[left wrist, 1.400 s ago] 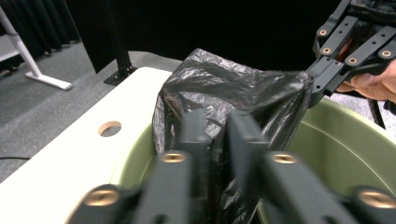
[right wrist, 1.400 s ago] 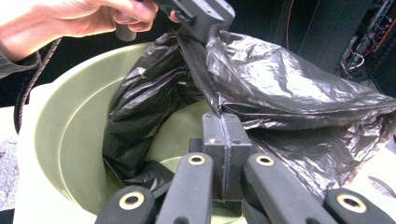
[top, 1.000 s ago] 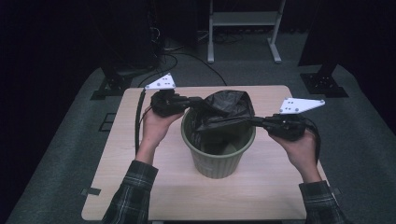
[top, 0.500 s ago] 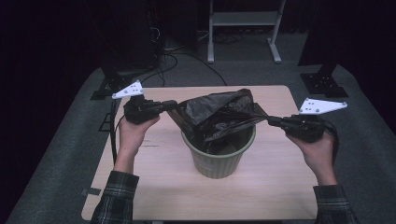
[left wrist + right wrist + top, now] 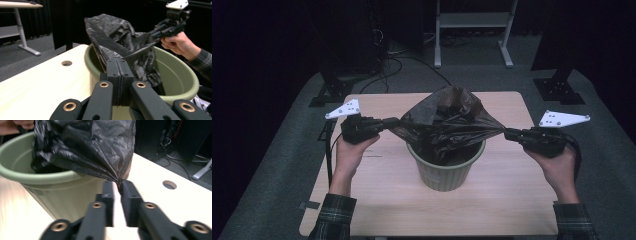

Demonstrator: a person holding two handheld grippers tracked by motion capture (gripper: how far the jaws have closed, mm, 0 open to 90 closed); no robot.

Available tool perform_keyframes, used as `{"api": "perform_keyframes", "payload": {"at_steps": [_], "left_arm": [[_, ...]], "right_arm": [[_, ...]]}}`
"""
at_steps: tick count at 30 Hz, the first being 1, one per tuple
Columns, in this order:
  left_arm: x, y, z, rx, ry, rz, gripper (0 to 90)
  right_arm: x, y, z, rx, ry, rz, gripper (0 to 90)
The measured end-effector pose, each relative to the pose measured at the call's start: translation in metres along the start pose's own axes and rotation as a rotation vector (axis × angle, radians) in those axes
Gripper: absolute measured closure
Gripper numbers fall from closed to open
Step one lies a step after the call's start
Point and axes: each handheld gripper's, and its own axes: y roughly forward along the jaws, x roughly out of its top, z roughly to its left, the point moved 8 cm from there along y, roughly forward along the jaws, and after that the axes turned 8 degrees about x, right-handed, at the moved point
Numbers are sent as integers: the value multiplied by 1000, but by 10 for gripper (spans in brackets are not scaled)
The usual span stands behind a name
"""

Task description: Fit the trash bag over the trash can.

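A black plastic bag (image 5: 447, 117) hangs half inside a pale green bin (image 5: 444, 172) at the table's middle, and its top is pulled wide to both sides. My left gripper (image 5: 392, 121) is shut on the bag's left edge; in the left gripper view its jaws (image 5: 120, 61) press together on the film (image 5: 117, 32) above the bin's rim (image 5: 180, 75). My right gripper (image 5: 507, 133) holds the bag's right edge, gathered to a taut point. Its jaws (image 5: 117, 183) have just been opening, with a narrow gap between them and the bag (image 5: 85, 145) still pinched at their tips.
The bin stands on a light wooden table (image 5: 362, 200) with a round cable hole (image 5: 66, 63) near one far corner and another hole (image 5: 169, 184) at the other. Cables, stand bases and a white desk frame (image 5: 472, 20) are on the dark floor behind.
Both hands have moved apart, left gripper leftward and right gripper rightward, both slightly lower. The bag has gone from bunched over the bin to stretched wide between them.
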Motion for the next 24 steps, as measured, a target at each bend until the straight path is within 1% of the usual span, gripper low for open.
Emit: {"api": "perform_keyframes", "payload": {"at_steps": [2, 4, 9, 10, 13, 17, 18, 20, 21, 23, 24], "left_arm": [[0, 3, -5, -9, 6, -4, 894], [0, 5, -9, -18, 13, 4, 894], [-3, 10, -17, -36, 30, 16, 894], [-4, 10, -18, -30, 36, 25, 894], [-9, 7, -17, -24, 36, 36, 893], [-13, -4, -11, -11, 19, 26, 893], [-14, -7, -10, -12, 12, 23, 893], [-14, -10, -9, -14, 9, 23, 893], [-14, -11, -9, -18, 10, 23, 893], [-13, -12, -10, -22, 11, 17, 893], [-13, -12, -11, -27, 13, 17, 893]], "right_arm": [[3, -2, -1, -15, 3, -14, 725], [8, -5, 0, -20, 3, -33, 692], [25, -13, 6, -24, -22, -72, 664], [28, -14, 7, -29, -29, -79, 661], [32, -18, 8, -34, -37, -85, 656], [26, -23, 5, -47, -30, -76, 649], [25, -26, 4, -47, -17, -89, 643], [27, -27, 4, -40, -12, -100, 642], [27, -27, 4, -40, -12, -100, 642], [33, -22, 7, -23, -19, -110, 632], [36, -19, 7, -21, -23, -109, 632]]}}
